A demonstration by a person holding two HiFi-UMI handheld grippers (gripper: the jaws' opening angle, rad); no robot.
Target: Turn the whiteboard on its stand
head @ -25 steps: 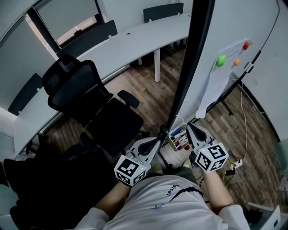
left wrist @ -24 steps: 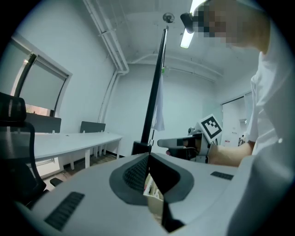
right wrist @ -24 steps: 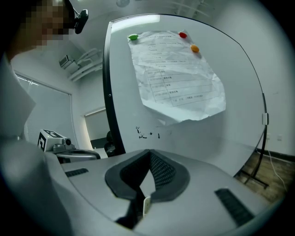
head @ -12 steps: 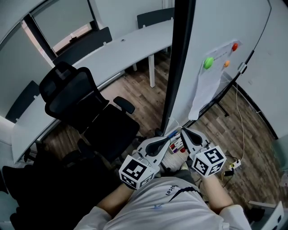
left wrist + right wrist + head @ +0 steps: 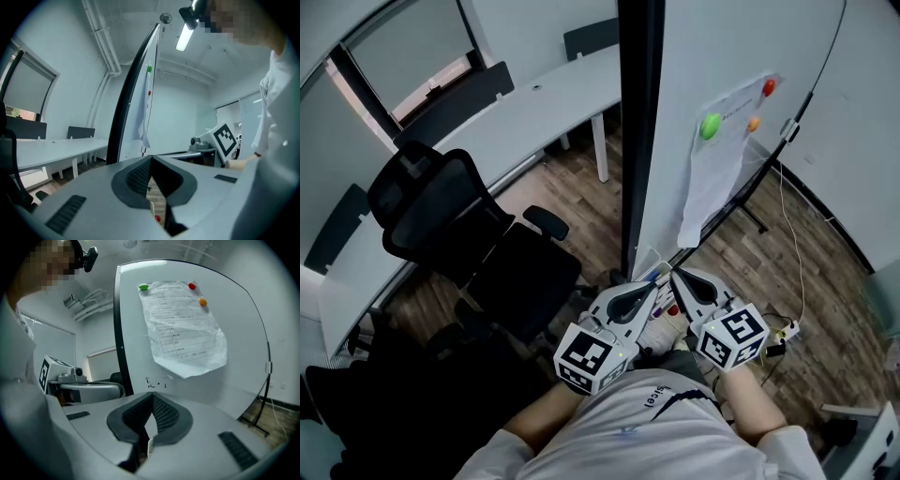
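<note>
The whiteboard [image 5: 741, 56] stands edge-on in front of me, its black frame edge [image 5: 637, 141] upright and its white face turned right. A crumpled paper [image 5: 712, 178] hangs on it under green, red and orange magnets. My left gripper [image 5: 654, 284] and right gripper [image 5: 675, 275] sit side by side at the board's foot, over the marker tray [image 5: 664, 302]. Both are shut, with nothing seen between the pads. The left gripper [image 5: 151, 160] points past the frame edge [image 5: 129, 93]. Ahead of the right gripper [image 5: 152, 395] are the board's face [image 5: 243, 324] and the paper [image 5: 185, 324].
A black office chair [image 5: 459, 216] stands close on the left, before a long curved white desk [image 5: 516, 112]. More dark chairs fill the lower left. The stand's leg [image 5: 750, 211] and a thin cable [image 5: 792, 244] lie on the wooden floor to the right.
My left gripper has moved up and forward, closer beside the right one over the tray. The board's black edge, tilted before, now stands upright and farther left in the head view.
</note>
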